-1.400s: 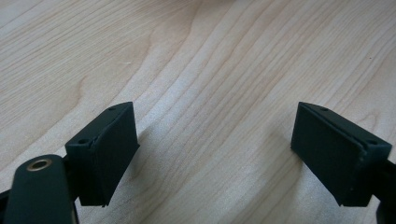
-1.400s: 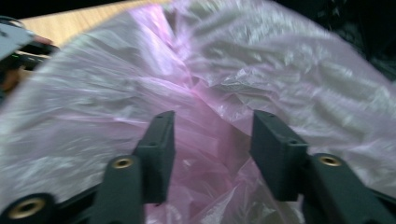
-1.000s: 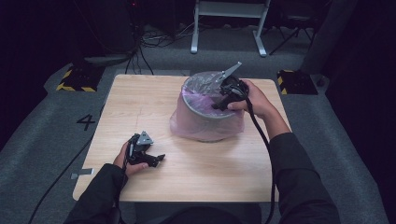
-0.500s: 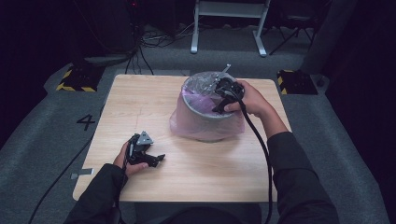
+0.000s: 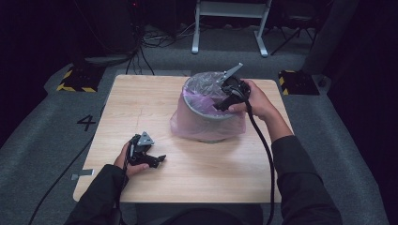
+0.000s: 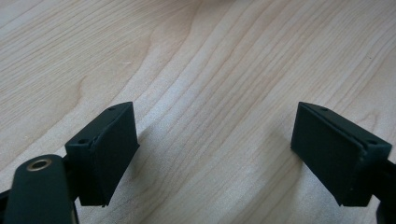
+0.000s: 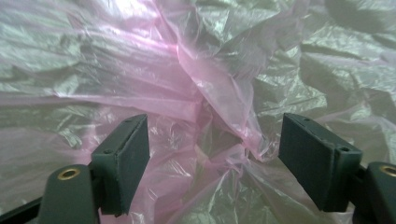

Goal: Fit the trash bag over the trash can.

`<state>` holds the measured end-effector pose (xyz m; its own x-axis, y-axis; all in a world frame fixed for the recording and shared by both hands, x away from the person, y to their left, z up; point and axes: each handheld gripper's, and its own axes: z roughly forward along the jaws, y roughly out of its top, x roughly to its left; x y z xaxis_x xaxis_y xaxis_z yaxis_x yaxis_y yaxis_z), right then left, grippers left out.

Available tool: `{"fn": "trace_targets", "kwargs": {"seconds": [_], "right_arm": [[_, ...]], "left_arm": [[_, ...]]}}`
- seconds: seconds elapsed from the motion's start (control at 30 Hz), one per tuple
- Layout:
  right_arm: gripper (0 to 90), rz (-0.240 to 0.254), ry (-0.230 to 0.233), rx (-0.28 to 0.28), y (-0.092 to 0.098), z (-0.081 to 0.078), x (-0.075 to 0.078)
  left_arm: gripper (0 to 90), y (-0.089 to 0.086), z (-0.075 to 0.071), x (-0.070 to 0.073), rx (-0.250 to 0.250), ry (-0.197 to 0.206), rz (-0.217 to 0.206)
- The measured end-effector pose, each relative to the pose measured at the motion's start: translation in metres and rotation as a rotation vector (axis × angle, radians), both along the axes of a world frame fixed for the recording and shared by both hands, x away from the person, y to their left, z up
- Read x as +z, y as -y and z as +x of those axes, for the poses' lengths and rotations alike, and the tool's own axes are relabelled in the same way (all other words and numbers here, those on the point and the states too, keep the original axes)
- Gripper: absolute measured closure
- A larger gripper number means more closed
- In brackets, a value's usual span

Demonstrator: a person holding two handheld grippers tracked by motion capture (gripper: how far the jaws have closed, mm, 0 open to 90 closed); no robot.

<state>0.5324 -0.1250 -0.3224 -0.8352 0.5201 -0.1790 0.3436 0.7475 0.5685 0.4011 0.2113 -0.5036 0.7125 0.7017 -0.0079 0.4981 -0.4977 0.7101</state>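
A grey bin (image 5: 206, 117) lined with a thin pink plastic bag (image 5: 187, 123) stands on the right half of the wooden table (image 5: 141, 108). My right gripper (image 5: 220, 104) points down into the bin's mouth from its right rim. Its jaws stand open over the crumpled pink bag (image 7: 205, 98), with a fold of film (image 7: 233, 116) between the pads but not pressed. My left gripper (image 5: 157, 160) rests near the table's front left, open, with bare wood (image 6: 215, 116) between its jaws.
The bag's skirt hangs over the bin's outside down to the table. A cable (image 5: 263, 154) trails from the right gripper along the forearm. Beyond the table stand a white metal frame (image 5: 230, 23) and floor blocks with yellow and black stripes (image 5: 75, 79).
The right gripper has shifted slightly at the bin's rim, tilting a little more into the bag. The left gripper has not moved.
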Motion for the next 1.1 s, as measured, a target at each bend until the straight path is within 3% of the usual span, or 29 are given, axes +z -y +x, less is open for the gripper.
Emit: {"fn": "trace_targets", "kwargs": {"seconds": [0.2, 0.3, 0.43, 0.6, 0.67, 0.77, 1.1], "right_arm": [[24.9, 0.081, 0.019, -0.007, 0.004, -0.002, 0.001], [25.8, 0.146, 0.047, -0.014, 0.006, -0.005, 0.004], [26.0, 0.176, 0.071, -0.004, 0.007, -0.009, 0.006], [26.0, 0.260, 0.113, -0.009, 0.014, -0.017, 0.015], [26.0, 0.269, 0.115, -0.010, 0.016, -0.018, 0.016], [24.9, 0.328, 0.122, -0.003, 0.024, -0.024, 0.020], [23.0, 0.346, 0.174, 0.020, 0.039, -0.044, 0.028]], "left_arm": [[14.4, 0.000, 0.000, 0.000, 0.001, 0.000, 0.000], [14.4, 0.000, 0.000, 0.000, 0.001, 0.000, 0.001], [14.4, 0.000, 0.000, 0.000, 0.000, 0.000, 0.000], [14.4, 0.000, 0.000, 0.000, 0.001, 0.000, 0.000], [14.5, 0.000, 0.000, 0.000, 0.000, 0.000, 0.000], [14.4, 0.000, 0.000, 0.000, 0.000, 0.000, 0.000], [14.4, 0.000, 0.000, 0.000, 0.001, 0.000, 0.001]]}}
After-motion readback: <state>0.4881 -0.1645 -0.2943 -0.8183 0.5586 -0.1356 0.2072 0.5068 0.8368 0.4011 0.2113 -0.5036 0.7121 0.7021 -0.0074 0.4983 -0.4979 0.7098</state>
